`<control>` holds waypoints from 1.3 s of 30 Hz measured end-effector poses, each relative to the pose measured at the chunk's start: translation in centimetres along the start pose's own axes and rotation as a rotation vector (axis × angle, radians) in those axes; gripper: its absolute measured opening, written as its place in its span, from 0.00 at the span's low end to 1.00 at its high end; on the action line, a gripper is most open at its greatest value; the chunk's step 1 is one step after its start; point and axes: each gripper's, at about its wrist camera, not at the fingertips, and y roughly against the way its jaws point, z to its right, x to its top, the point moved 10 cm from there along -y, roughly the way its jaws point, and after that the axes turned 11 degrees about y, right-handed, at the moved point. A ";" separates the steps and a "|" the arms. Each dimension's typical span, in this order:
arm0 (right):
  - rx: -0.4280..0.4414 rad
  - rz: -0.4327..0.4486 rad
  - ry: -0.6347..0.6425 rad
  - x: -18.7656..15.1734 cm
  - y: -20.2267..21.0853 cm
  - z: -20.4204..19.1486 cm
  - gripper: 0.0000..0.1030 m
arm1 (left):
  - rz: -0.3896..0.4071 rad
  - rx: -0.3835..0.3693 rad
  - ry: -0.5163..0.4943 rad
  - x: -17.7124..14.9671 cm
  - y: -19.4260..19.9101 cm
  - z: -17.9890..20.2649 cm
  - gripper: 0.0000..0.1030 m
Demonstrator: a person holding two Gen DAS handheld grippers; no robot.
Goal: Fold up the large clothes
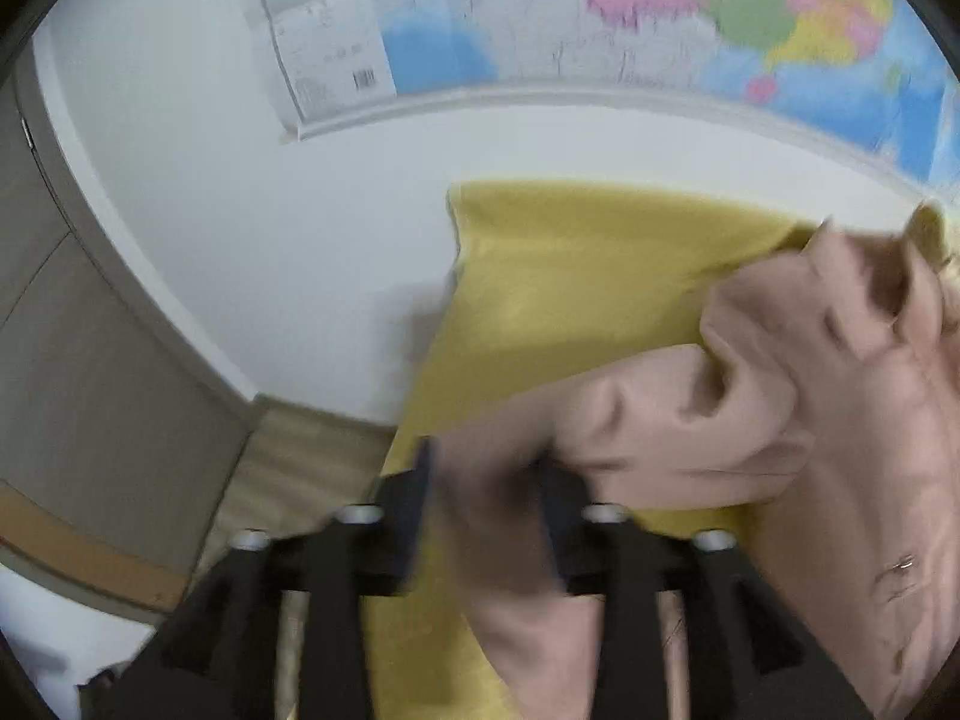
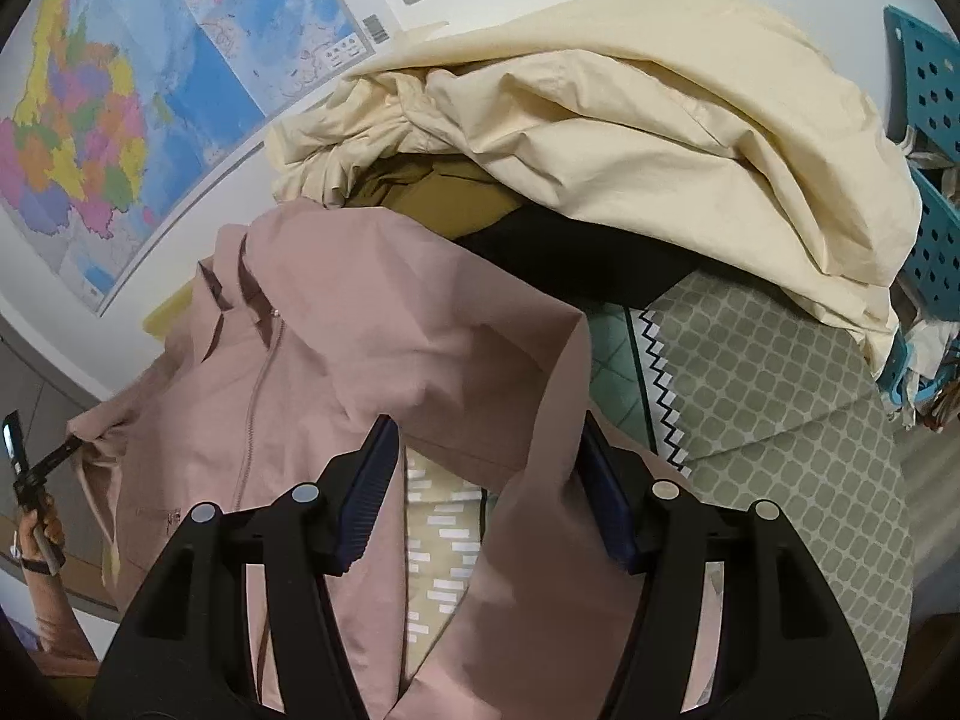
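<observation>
Lying crumpled across the patterned bedding (image 2: 780,396), the pink zip jacket (image 2: 336,324) is spread between the two grippers, its zipper running down the left part in the right wrist view. The right gripper (image 2: 486,468) stands fairly wide, a fold of the jacket's fabric draped between its blue-padded fingers (image 2: 366,498); the pads do not seem to press on it. In the blurred left wrist view, the left gripper (image 1: 486,480) has a bunch of the pink cloth between its fingers, partly parted, though whether the pads actually clamp it I cannot tell. From the right wrist view that gripper shows at the far left edge, at the jacket's sleeve end, with a hand (image 2: 39,534) on its handle. Behind the jacket sits a heap of clothes topped by a cream garment (image 2: 660,120). A yellow cloth (image 1: 570,276) lies under the pink one, and a coloured map (image 2: 102,114) hangs on the wall.
</observation>
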 end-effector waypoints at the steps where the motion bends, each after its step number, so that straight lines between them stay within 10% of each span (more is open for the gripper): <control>1: -0.008 0.002 0.011 -0.1 0.3 -0.3 0.59 | -0.010 -0.052 -0.008 -0.7 -0.1 1.0 0.41; 8: -0.011 0.063 0.206 -1.5 4.2 -5.3 0.70 | -0.057 -0.437 -0.201 -8.4 3.8 10.2 0.84; 12: -0.007 0.051 0.383 -1.7 3.4 -10.0 0.70 | 0.008 -0.437 -0.326 -9.3 4.8 14.6 0.84; 21: -0.162 0.077 0.629 7.0 -7.6 -18.2 0.70 | 0.052 -0.500 -0.321 0.3 1.0 25.4 0.84; 25: -0.235 0.016 0.687 9.6 -13.0 -18.9 0.52 | 0.012 -0.428 -0.309 2.5 -3.8 29.7 0.84; 28: -0.307 -0.027 0.688 11.1 -15.2 -17.5 0.10 | -0.011 -0.365 -0.310 3.9 -7.5 31.9 0.61; 30: -0.246 -0.001 0.615 12.8 -14.6 -16.9 0.09 | -0.055 -0.347 -0.284 4.7 -9.6 33.0 0.17; 32: -0.204 0.040 0.544 14.8 -13.3 -16.4 0.08 | -0.053 -0.362 -0.268 5.8 -10.0 33.7 0.04; 39: -0.143 0.020 0.412 16.9 -15.2 -14.0 0.16 | 0.045 -0.317 -0.241 8.6 -9.5 34.2 0.16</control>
